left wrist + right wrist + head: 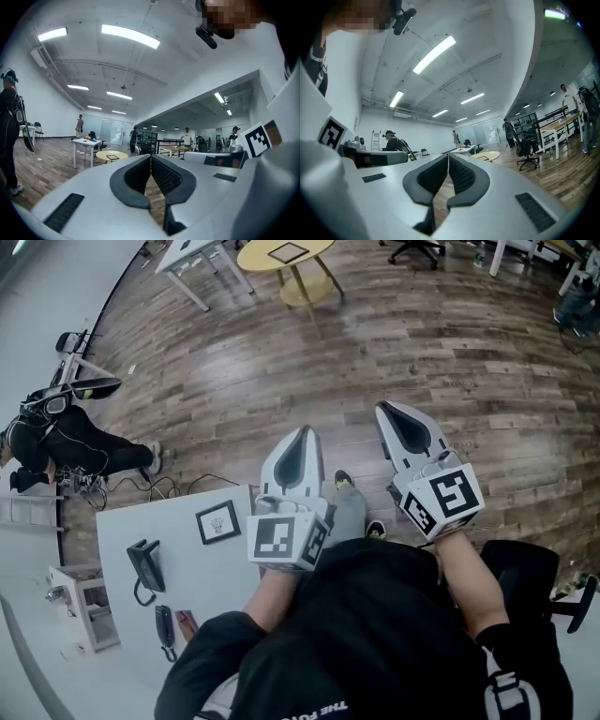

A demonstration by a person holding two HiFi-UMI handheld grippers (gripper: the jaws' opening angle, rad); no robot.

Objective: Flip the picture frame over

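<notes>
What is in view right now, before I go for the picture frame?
picture frame: one, black with a white mat, on the white table near its far edge
white table: one, lower left
desk phone: one, black, on the white table, nearer than the frame
handset: one, dark, on the white table's near part
round table: one, yellow, far across the wood floor
office chair: one, black, top edge
bystander: one, in black, low at the left
left gripper: one, white, jaws shut, empty
right gripper: one, white, jaws shut, empty
</notes>
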